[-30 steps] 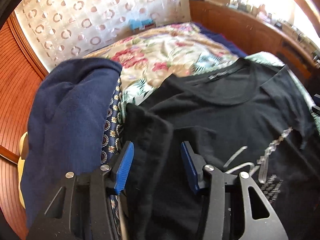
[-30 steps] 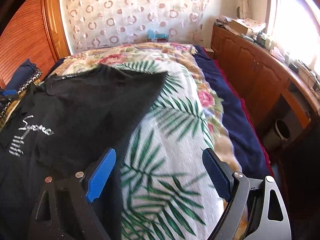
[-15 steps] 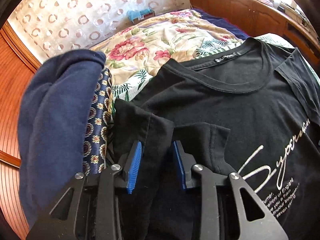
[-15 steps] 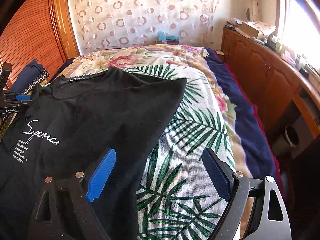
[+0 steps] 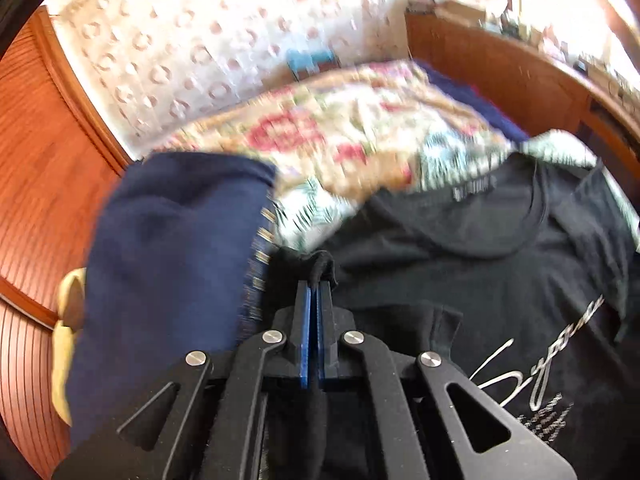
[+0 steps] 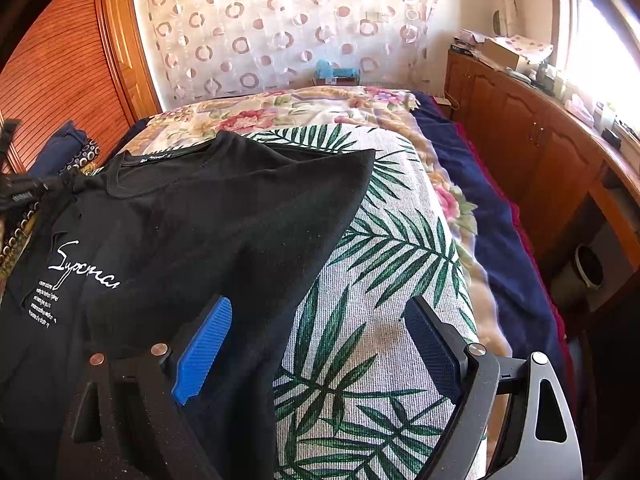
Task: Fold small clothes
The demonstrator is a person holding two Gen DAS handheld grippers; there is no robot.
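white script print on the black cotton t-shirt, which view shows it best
The right wrist view: the white script print on the black cotton t-shirt is whole and sharp. The left wrist view shows it blurred and partly cut off by a fold.

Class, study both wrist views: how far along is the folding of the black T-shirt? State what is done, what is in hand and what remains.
Done: the black T-shirt lies spread, print up, on the palm-leaf cloth. In hand: the left gripper is shut on bunched sleeve fabric at the shirt's edge. Left: no fold across the body shows yet, and the right gripper hangs open over the other side, gripping nothing.
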